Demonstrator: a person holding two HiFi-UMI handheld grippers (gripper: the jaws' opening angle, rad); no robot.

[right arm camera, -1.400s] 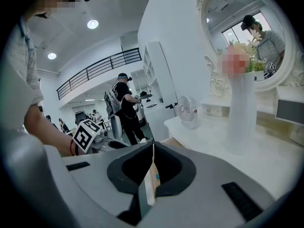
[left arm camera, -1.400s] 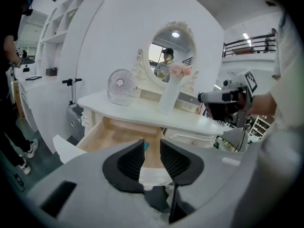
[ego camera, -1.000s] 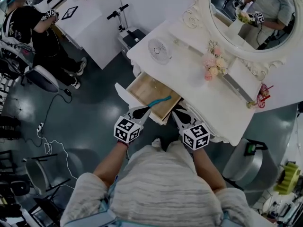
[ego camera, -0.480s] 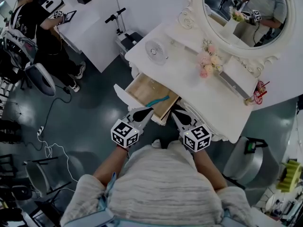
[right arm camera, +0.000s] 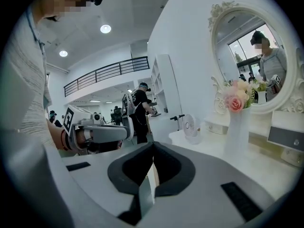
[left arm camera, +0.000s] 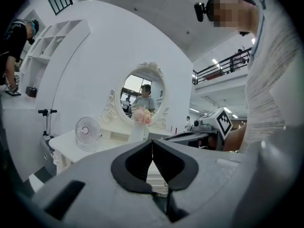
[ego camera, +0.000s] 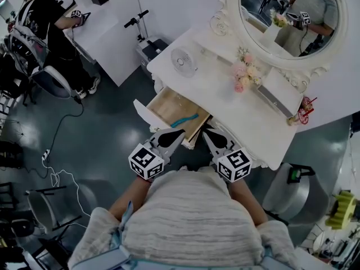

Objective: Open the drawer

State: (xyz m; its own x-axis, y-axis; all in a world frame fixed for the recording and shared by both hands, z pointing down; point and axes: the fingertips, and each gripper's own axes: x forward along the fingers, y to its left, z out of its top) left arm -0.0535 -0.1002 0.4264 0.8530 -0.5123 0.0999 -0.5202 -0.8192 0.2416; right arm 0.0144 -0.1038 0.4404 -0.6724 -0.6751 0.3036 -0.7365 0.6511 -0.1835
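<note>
The white dressing table has its wooden drawer pulled out toward me, with a teal item lying inside. In the head view both grippers hover just in front of the drawer, apart from it. My left gripper is shut and holds nothing; its jaws meet tip to tip in the left gripper view. My right gripper is also shut and empty, its jaws closed in the right gripper view. Each gripper shows in the other's view, level beside it.
On the tabletop stand a small white fan, a vase of pink flowers and an oval mirror. A scooter leans left of the table. Another person stands far left; a cable lies on the floor.
Both grippers have lifted up toward the head camera, the left one more. They stayed shut, and the drawer stayed open.
</note>
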